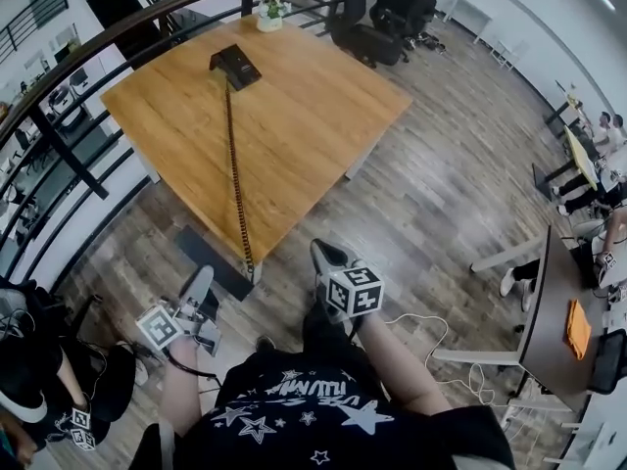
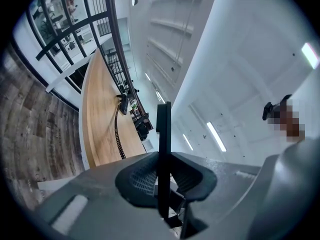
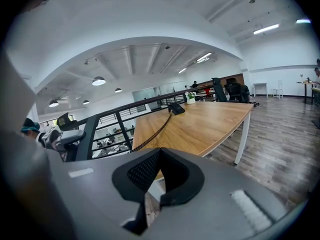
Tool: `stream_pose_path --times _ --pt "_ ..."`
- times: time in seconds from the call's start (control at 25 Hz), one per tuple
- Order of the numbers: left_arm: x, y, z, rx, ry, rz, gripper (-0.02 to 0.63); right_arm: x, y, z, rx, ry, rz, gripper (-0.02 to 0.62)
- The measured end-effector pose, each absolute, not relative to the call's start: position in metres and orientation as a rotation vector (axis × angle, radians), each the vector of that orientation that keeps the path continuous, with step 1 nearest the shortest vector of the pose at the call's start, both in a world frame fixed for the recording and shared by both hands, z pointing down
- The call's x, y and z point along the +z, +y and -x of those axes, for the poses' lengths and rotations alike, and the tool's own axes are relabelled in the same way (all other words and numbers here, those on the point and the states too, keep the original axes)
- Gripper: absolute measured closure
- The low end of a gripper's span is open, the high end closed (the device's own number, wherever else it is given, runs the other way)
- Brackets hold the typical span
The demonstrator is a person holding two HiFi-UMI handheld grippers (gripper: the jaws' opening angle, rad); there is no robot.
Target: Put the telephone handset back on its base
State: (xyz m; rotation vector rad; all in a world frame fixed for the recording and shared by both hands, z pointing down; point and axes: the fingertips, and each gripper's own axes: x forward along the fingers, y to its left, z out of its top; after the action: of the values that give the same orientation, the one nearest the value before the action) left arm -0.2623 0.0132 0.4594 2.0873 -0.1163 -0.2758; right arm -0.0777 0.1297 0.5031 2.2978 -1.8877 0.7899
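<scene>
The black telephone base [image 1: 235, 65] sits at the far end of the wooden table [image 1: 313, 116]. Its coiled cord [image 1: 236, 174] runs stretched across the tabletop to the near edge. Below that edge, my left gripper [image 1: 199, 287] is shut on a thin black slab [image 2: 163, 129] that stands upright between the pads; it looks like the handset seen edge-on. The head view mostly hides it. My right gripper [image 1: 331, 258] hangs beside the left one over the floor, jaws shut with nothing in them. The base [image 3: 176, 108] and cord [image 3: 152, 134] also show in the right gripper view.
A small potted plant [image 1: 268, 15] stands at the table's far edge. A black railing [image 1: 59, 150] curves round the table's left side. Black office chairs [image 1: 392, 13] stand beyond the table. A dark desk [image 1: 549, 311] is at the right, and a seated person [image 1: 39, 380] at the lower left.
</scene>
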Motion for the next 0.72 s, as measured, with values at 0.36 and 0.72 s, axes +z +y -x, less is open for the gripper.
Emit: stream_pose_path --times 0.36,0.72 --pt "0.46 -0.006 0.228 -0.297 -0.183 -2.09 0.529 0.506 0.074 0.008 0.803 -2.021 -2.207 0.594" --pt "0.446 -0.017 0.158 -0.348 -0.266 -2.11 0.529 0.498 0.026 -0.081 0.786 -2.165 -2.084 0.594"
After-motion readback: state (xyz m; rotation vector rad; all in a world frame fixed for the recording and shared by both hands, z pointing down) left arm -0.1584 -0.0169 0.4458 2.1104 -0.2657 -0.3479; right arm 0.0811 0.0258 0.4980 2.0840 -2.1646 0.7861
